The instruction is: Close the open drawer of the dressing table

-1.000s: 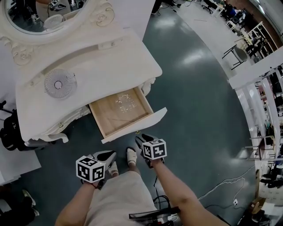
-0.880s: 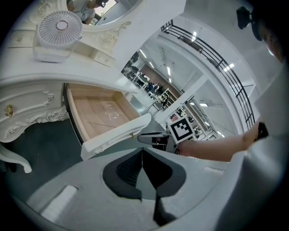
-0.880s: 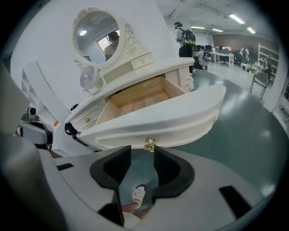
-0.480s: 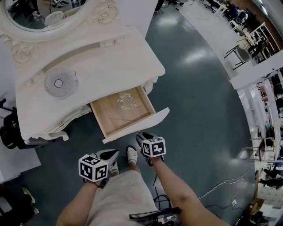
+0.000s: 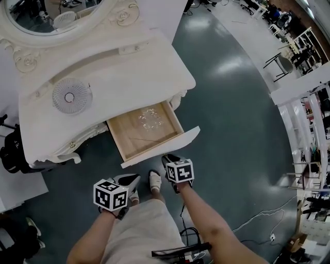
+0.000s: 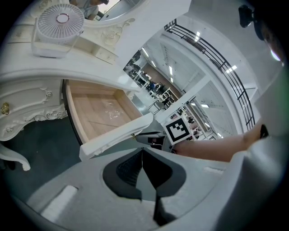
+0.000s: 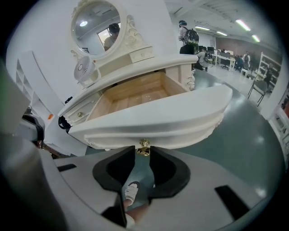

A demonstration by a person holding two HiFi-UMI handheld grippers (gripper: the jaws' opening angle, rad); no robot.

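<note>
The white dressing table [image 5: 129, 67] has one drawer [image 5: 161, 147] pulled out, and its wooden inside [image 5: 142, 131] shows. My right gripper [image 5: 168, 159] is at the drawer's front panel [image 7: 153, 115]. Its jaws are closing, with the small brass knob [image 7: 144, 148] between their tips [image 7: 143, 151] and a thin gap left on each side. My left gripper [image 5: 135, 180] hangs back below the drawer, to the left. It is shut with nothing in it [image 6: 142, 150] and points at the drawer's front [image 6: 115, 134].
A small round fan [image 5: 71, 96] stands on the tabletop below the oval mirror [image 5: 51, 13]. The person's white shoes [image 5: 153, 181] are on the dark floor under the drawer. A black bag [image 5: 11, 154] lies at the left. White shelving [image 5: 309, 118] and cables [image 5: 258, 216] are at the right.
The view has drifted a little. The drawer and both grippers keep nearly the same places.
</note>
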